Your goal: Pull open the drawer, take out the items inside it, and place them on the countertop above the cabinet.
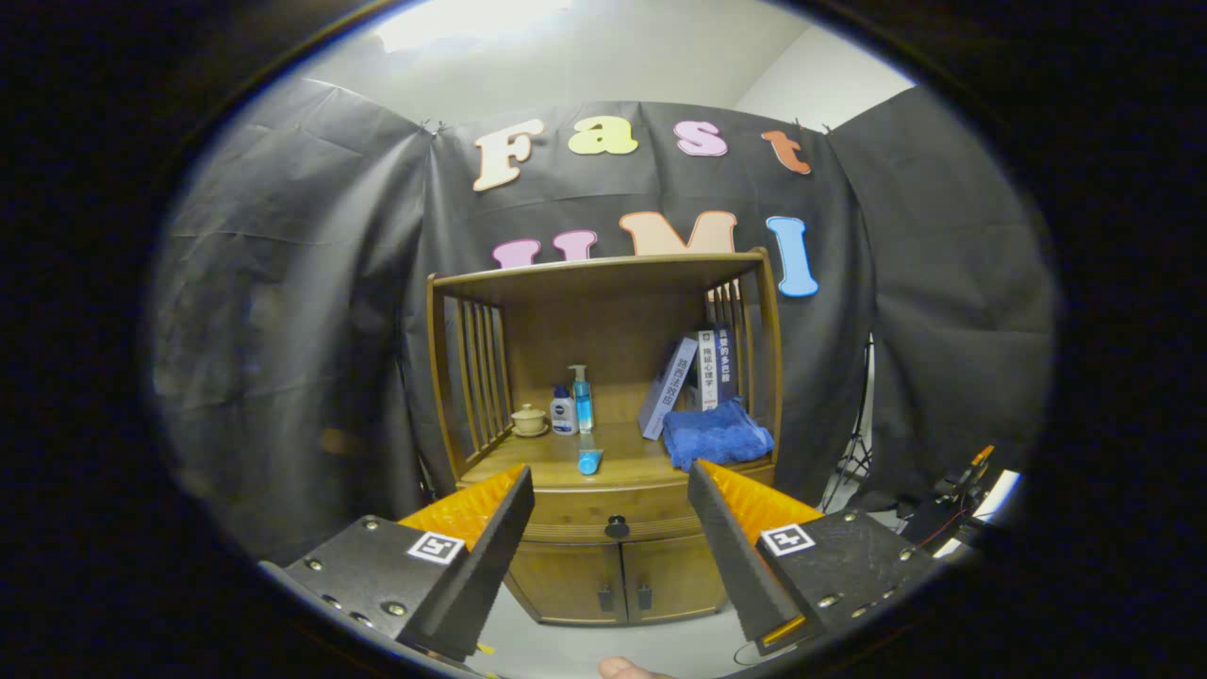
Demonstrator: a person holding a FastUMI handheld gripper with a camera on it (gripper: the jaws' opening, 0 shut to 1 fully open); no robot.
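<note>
Gripper: your gripper (611,486) is held out in front of the cabinet, its two fingers spread wide with nothing between them but open air.
Fingers: your left finger (490,542) and right finger (731,542) frame the drawer front; neither one touches the cabinet.
Cabinet: the wooden cabinet (603,566) stands ahead of you against the black cloth wall, with slatted sides and a roof over the open shelf space.
Drawer: the drawer (575,514) is closed, sitting just under the countertop and seen in the gap between your fingers.
Knob: its dark round knob (617,526) is at the middle of the drawer front, beyond your fingertips and roughly centred between them.
Doors: two lower doors (618,575) are below the drawer, both closed, each with a small dark handle.
Countertop: the countertop (528,462) above the drawer already carries several things.
Near edge: a small blue tube (589,461) lies near the front edge, just above the knob.
Right side: a folded blue towel (715,436) sits at the right, with books (696,377) leaning behind it.
Far left: a small lidded cup (529,420), a white bottle (564,412) and a blue pump bottle (582,400) stand together towards the back.
Your hand: a fingertip (624,669) shows at the near side, below the fingers.
</note>
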